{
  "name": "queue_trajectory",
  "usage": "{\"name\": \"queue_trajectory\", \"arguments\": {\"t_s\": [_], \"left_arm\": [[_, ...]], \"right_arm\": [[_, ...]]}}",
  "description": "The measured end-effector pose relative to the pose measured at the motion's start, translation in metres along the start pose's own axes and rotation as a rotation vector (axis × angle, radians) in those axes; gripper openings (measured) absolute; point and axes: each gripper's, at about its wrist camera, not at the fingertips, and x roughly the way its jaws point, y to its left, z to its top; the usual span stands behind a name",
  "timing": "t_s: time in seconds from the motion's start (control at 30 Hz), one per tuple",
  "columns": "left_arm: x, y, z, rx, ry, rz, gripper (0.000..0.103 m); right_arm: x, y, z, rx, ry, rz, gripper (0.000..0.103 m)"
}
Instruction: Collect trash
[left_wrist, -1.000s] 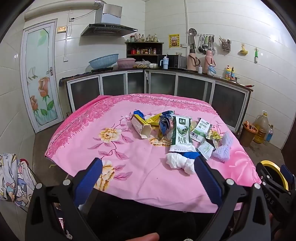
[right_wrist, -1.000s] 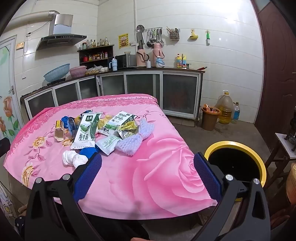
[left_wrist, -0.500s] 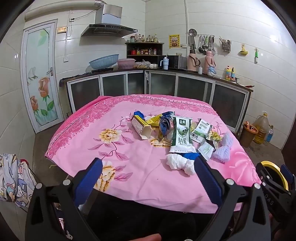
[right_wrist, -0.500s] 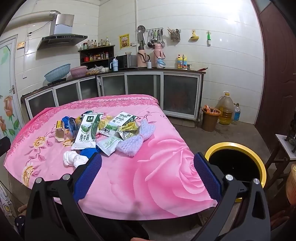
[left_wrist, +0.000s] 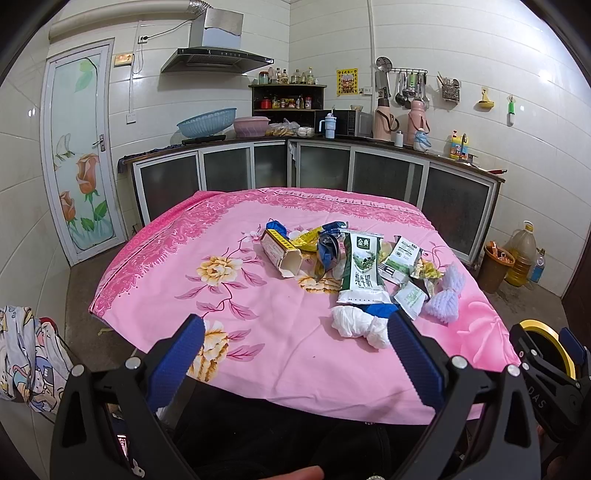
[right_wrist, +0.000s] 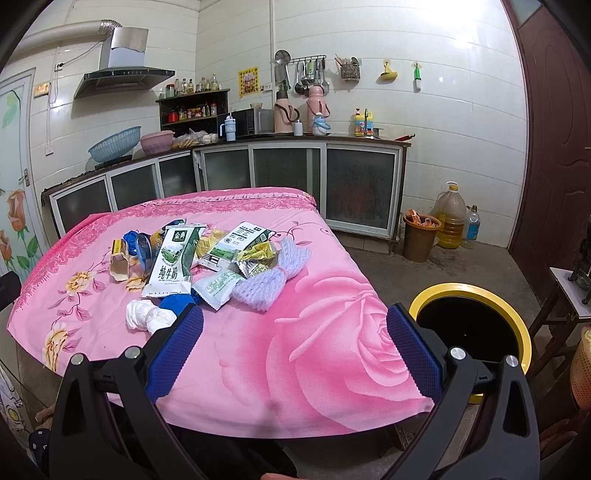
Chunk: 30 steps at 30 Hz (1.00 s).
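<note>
Your left gripper (left_wrist: 291, 354): fingers spread wide, nothing between, held over near table edge. Your right gripper (right_wrist: 295, 341): same, released, empty. Trash pile (left_wrist: 354, 266) on pink tablecloth (left_wrist: 229, 317): milk bag (right_wrist: 173, 260), carton (left_wrist: 280, 252), tissue wad (left_wrist: 356, 323). Yellow-rimmed bin (right_wrist: 476, 295) on floor beside table.

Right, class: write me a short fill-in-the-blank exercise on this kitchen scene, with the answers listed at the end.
1. The trash lies on a tablecloth whose colour is ____.
2. The bin beside the table has a rim coloured ____.
3. The left gripper and right gripper both have their jaws ____.
4. The crumpled tissue nearest the grippers is coloured ____.

Answers: pink; yellow; open; white
</note>
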Motion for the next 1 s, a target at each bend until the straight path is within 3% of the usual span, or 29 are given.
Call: {"name": "queue_trajectory", "arguments": {"t_s": [1.0], "left_arm": [[0.0022,-0.0019,-0.0012,0.002,0.003,-0.002,0.096]], "right_arm": [[0.0037,-0.0011,-0.0047,-0.002,0.006,-0.003,0.096]]}}
